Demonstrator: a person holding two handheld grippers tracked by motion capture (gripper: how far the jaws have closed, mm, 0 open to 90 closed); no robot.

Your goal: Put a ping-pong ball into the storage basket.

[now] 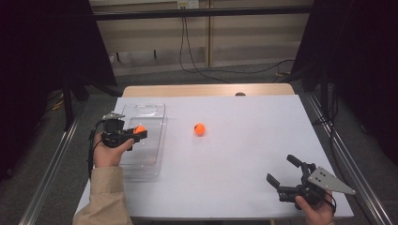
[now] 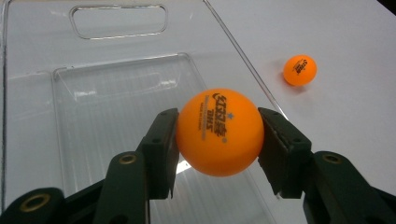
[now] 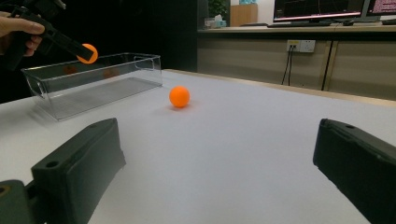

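Orange ball (image 2: 219,132) clamped across its middle by the left gripper (image 2: 218,140) above the clear bin (image 2: 28,93).
Probably light, smooth, slippery; right gripper (image 3: 215,177) jaws apart; 1 ball (image 1: 200,129) loose.

A white table top (image 1: 234,159) fills the middle of the scene, with a wooden edge strip (image 1: 206,90) along its far side. Metal rails (image 1: 51,159) run along the left and right. A black cable (image 1: 187,51) hangs down the far wall to a wall socket (image 3: 301,45).
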